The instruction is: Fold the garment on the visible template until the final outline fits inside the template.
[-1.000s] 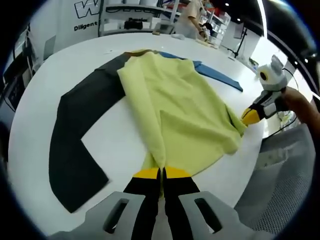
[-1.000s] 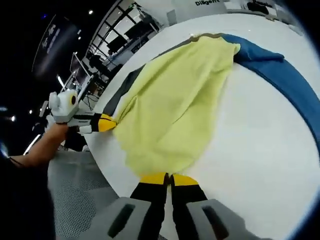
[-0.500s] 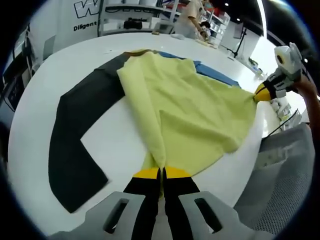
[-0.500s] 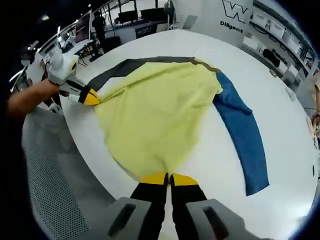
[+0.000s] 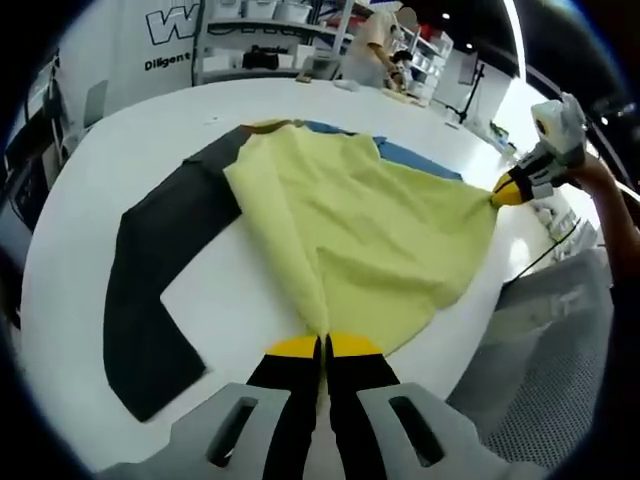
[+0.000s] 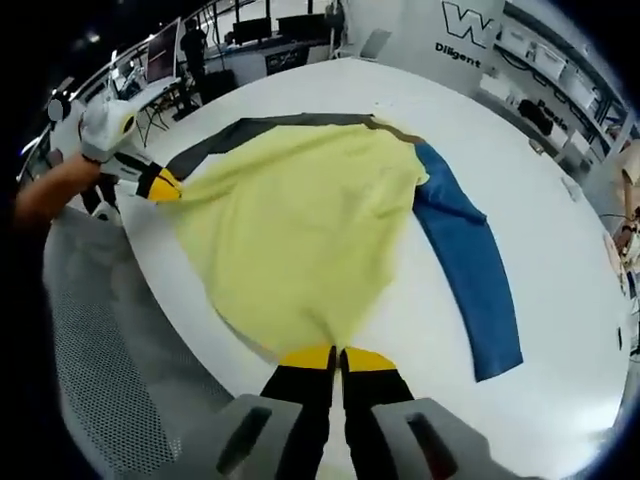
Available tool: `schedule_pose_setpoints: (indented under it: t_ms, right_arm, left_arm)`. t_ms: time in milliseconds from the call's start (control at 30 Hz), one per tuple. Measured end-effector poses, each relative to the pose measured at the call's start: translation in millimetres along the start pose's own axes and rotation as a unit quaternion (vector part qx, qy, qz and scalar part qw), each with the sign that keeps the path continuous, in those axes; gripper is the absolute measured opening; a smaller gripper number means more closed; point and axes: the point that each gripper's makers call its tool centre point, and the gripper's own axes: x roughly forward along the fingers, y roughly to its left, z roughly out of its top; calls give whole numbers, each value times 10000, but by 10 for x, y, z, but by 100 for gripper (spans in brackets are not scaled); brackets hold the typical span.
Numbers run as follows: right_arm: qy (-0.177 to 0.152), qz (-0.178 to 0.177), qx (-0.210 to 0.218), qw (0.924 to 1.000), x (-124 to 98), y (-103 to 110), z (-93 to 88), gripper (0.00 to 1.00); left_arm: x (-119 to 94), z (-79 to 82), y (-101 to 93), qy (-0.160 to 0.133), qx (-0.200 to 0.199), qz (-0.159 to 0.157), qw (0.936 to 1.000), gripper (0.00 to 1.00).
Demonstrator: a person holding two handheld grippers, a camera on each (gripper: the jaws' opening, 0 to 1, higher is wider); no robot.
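A garment with a yellow body [image 5: 360,225], a dark grey sleeve [image 5: 150,260] and a blue sleeve [image 5: 420,158] lies spread on the round white table [image 5: 230,300]. My left gripper [image 5: 322,346] is shut on the yellow hem at the table's near edge. The right gripper [image 5: 505,190] holds the hem's other corner, off to the right. In the right gripper view the yellow body [image 6: 300,230] stretches away from my right gripper [image 6: 338,356], which is shut on the hem. The blue sleeve [image 6: 470,280] lies to the right, the grey sleeve [image 6: 240,135] beyond, and the left gripper [image 6: 160,185] pinches the far corner.
The table's rim [image 6: 150,290] runs just under both grippers, with grey mesh flooring [image 6: 100,380] below it. Shelving and a wall sign [image 5: 190,20] stand behind the table, where a person [image 5: 375,40] works. Bare white tabletop [image 6: 560,250] lies beyond the blue sleeve.
The two grippers have pulled apart along the hem, so the yellow body now lies wider and flatter. The right gripper has swung round from the table's edge.
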Motion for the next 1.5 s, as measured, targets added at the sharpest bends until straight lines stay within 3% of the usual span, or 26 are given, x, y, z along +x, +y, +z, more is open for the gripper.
schedule_pose_setpoints:
  t_ms: [300,633,667,800,1167,1233,1500]
  right_arm:
    - [47,-164,-81,9998,-145,-112,-53,0]
    - [639,-210,-249,9974,-116,-141,-354,0]
    - [800,-142,-347,9961,-95,-100,-413,0]
    - [878,273,-351,9951,-27,104,-456,0]
    - [1181,941,-686,9862,160,612,-593,0]
    - [1267,1039,-774,9834,185,686,-634,0]
    - [1555,1040,-871,9785,262,691,-789,0]
  left_arm:
    - [-129,-38,-2,-27,-51,3,10000,0]
    - [-136,-280,99,326,-196,66,9993,0]
    - [-131,-308,96,377,-192,56,9991,0]
    - [-149,-414,179,573,-57,193,9982,0]
    - [-281,-760,501,1060,-87,496,9931,0]
    - [-311,-748,531,1008,-154,479,9936,0]
    - [-337,-809,448,1148,-41,405,9926,0]
